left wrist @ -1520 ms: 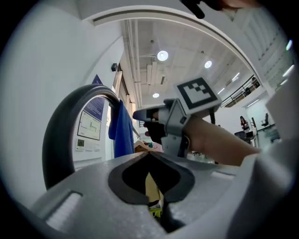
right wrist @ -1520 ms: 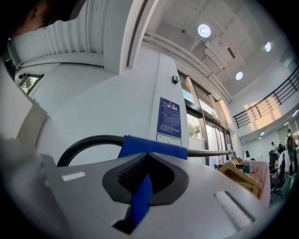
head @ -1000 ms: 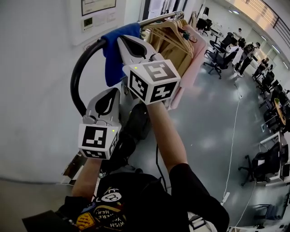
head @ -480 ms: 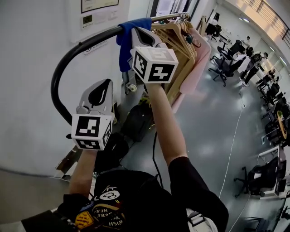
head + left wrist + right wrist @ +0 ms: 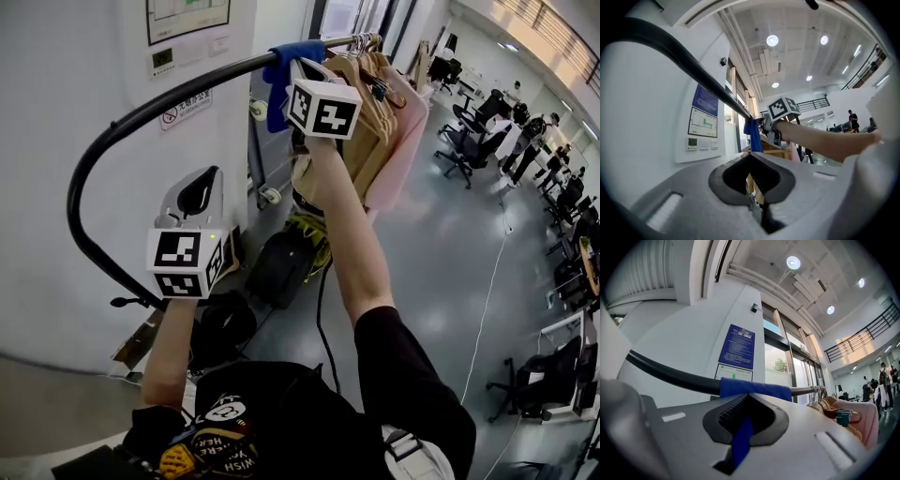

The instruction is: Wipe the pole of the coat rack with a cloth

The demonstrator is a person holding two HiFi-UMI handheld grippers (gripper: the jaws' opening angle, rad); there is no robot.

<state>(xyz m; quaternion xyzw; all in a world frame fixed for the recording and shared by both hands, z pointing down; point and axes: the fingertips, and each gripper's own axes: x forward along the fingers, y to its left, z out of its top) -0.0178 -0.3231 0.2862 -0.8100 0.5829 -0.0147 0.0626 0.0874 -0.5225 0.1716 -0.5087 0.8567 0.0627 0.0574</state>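
Note:
The coat rack's black pole (image 5: 141, 108) curves up from the lower left and runs to a chrome rail at the top. A blue cloth (image 5: 284, 70) hangs over the pole near that rail. My right gripper (image 5: 298, 73) is shut on the cloth, and a blue strip shows between its jaws in the right gripper view, where the cloth (image 5: 754, 389) lies across the pole (image 5: 670, 373). My left gripper (image 5: 195, 183) hangs lower, inside the pole's bend and apart from it. It is shut on nothing. In the left gripper view, the pole (image 5: 693, 70) rises toward the cloth (image 5: 752, 136).
Wooden hangers (image 5: 361, 94) and a pink garment (image 5: 403, 141) hang on the rail just past the cloth. Black bags (image 5: 281, 262) lie on the floor below. The white wall carries a control panel (image 5: 187, 37). Office chairs (image 5: 459, 141) and people stand far right.
My right gripper has slid the cloth along the pole, up and toward the hangers. The left gripper has stayed low by the bend.

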